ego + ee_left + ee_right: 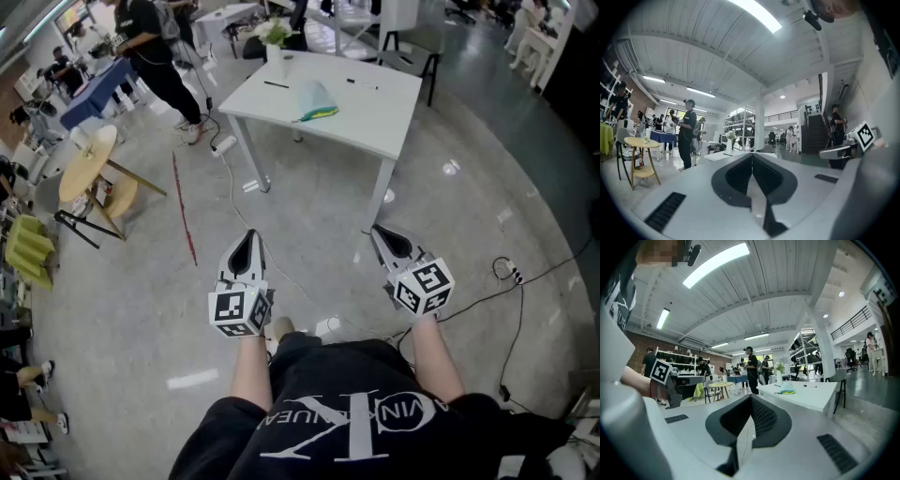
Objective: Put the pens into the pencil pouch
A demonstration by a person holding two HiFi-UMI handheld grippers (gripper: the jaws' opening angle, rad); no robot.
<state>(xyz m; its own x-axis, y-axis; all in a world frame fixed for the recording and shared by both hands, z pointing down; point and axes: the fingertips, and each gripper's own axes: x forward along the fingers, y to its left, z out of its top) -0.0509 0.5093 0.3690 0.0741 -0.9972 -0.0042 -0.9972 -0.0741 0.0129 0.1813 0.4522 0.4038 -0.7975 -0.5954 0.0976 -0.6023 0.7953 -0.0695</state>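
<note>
Ahead of me stands a white table (375, 117), some steps away. On it lie a pale blue pencil pouch (317, 101) with a yellow-green edge and two dark pens, one (276, 84) at its left and one (364, 84) at its right. A white vase of flowers (275, 49) stands at the back left corner. My left gripper (249, 235) and right gripper (377, 231) are held level over the floor, both shut and empty. The right gripper view shows the pouch (787, 388) and a pen (809, 386) on the table beyond the closed jaws (751, 398). The left gripper (752, 157) points at the table's near corner (723, 155).
A round wooden side table (86, 161) and a yellow-green chair (28, 248) stand at the left. A person in black (150, 47) stands near the table's left. Cables (511, 274) and a power strip lie on the concrete floor at the right; a red line (183, 211) marks the floor.
</note>
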